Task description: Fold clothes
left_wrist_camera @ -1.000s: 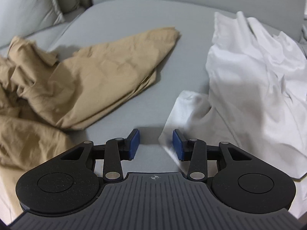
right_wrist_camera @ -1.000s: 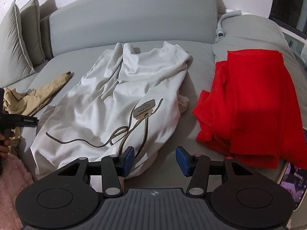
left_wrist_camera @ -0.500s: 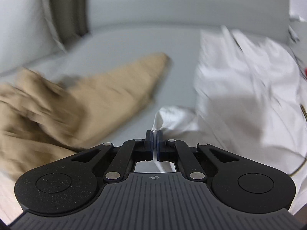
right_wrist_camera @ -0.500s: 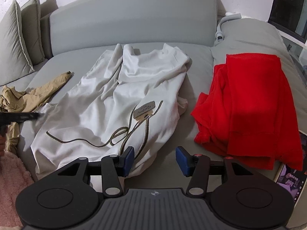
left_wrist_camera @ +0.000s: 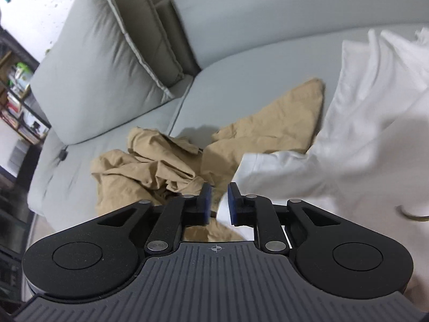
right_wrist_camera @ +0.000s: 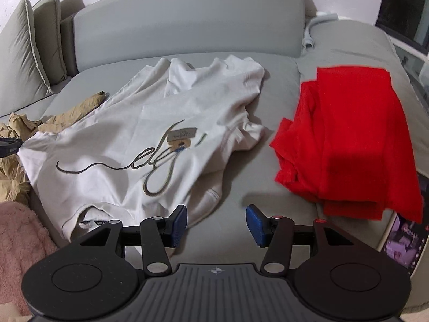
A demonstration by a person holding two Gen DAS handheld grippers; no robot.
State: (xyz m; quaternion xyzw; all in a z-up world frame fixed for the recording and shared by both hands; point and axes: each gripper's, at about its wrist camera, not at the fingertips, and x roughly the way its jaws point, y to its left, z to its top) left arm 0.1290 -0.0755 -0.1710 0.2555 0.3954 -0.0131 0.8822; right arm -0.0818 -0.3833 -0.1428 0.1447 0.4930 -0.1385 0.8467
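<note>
My left claw (left_wrist_camera: 219, 201) is opening, nothing pinched between its pads, over the sleeve edge of the white T-shirt (right_wrist_camera: 150, 134) spread across the grey sofa (right_wrist_camera: 187, 26). My right claw (right_wrist_camera: 216, 224) hangs open and empty by its hem, between tan garment (left_wrist_camera: 161, 161) and red one (right_wrist_camera: 348, 139).

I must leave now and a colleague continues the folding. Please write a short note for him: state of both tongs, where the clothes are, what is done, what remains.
Left tongs: opening, nothing pinched; the white T-shirt's sleeve edge lies just beyond the tips.
Right tongs: open, empty, over bare sofa at the shirt's near edge.
White T-shirt: spread print-up in the middle of the seat, not yet folded.
Tan garment: crumpled to the shirt's left.
Red garment: loosely heaped on the right.
Done: shirt laid out. Left: fold all three.
</note>
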